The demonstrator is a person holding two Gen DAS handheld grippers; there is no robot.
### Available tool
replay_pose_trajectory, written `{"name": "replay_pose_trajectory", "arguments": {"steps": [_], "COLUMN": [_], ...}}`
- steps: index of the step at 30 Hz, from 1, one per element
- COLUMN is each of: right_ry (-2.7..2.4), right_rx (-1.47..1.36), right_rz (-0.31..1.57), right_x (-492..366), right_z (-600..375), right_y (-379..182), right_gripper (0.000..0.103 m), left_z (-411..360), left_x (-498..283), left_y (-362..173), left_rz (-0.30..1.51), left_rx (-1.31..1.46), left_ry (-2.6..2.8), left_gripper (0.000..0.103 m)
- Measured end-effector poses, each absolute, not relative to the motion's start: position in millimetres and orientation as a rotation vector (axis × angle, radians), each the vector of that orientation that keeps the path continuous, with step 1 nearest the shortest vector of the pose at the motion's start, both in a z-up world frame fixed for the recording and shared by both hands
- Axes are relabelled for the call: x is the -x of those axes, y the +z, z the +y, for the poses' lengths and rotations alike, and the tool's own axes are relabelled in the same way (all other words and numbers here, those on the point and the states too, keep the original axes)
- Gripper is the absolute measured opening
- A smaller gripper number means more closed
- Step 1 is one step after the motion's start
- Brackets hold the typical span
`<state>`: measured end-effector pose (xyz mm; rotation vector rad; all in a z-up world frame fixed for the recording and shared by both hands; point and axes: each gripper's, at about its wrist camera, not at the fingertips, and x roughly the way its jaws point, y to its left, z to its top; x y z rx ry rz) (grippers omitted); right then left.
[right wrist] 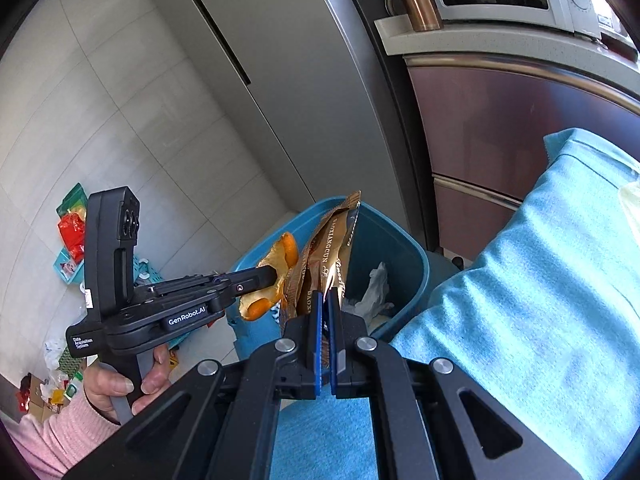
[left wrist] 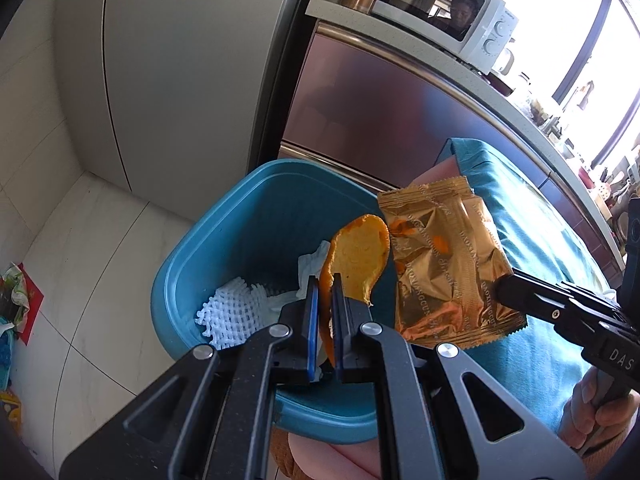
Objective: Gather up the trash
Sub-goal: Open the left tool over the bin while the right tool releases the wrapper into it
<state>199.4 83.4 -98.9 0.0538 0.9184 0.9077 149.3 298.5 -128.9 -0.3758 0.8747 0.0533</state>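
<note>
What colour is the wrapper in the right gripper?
Shiny gold wrapper with brown lettering, seen best in the left wrist view.

Left gripper (left wrist: 325, 284): matte black linkage arms, round silver pivot pins, blue pads on finger faces. Right gripper (right wrist: 325, 304): same build, blue pads, silver pins. Left handle body black, white lettering "GenRobot.AI" plus small block, probably "Data Acquisition System"; grey trigger. Right unit marked "DAS", cross-head screw on finger. Pink knit sleeve (right wrist: 56, 436), ribbed cuff.
</note>
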Motion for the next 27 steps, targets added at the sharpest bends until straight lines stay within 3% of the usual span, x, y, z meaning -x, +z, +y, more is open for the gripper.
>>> {"name": "replay_pose_trajectory", "arguments": {"steps": [10, 15, 19, 27], "right_ry": [0.891, 0.881, 0.864, 0.871], "right_rx": [-0.025, -0.007, -0.002, -0.024], "right_rz": [0.967, 1.001, 1.026, 1.022], "right_x": [-209, -215, -218, -218], "right_z": [99, 109, 111, 106], "right_y": [-111, -116, -120, -122], "right_gripper": [0.002, 0.003, 0.009, 0.009], "left_z": [301, 297, 295, 294], "left_x": [-167, -175, -182, -174], "left_y": [-150, -156, -160, -158], "left_rz": [0.927, 0.938, 0.945, 0.925], "left_rx": [0.39, 0.391, 0.392, 0.394], "left_ry": [0.09, 0.096, 0.096, 0.081], "left_gripper": [0.008, 0.019, 0.019, 0.024]}}
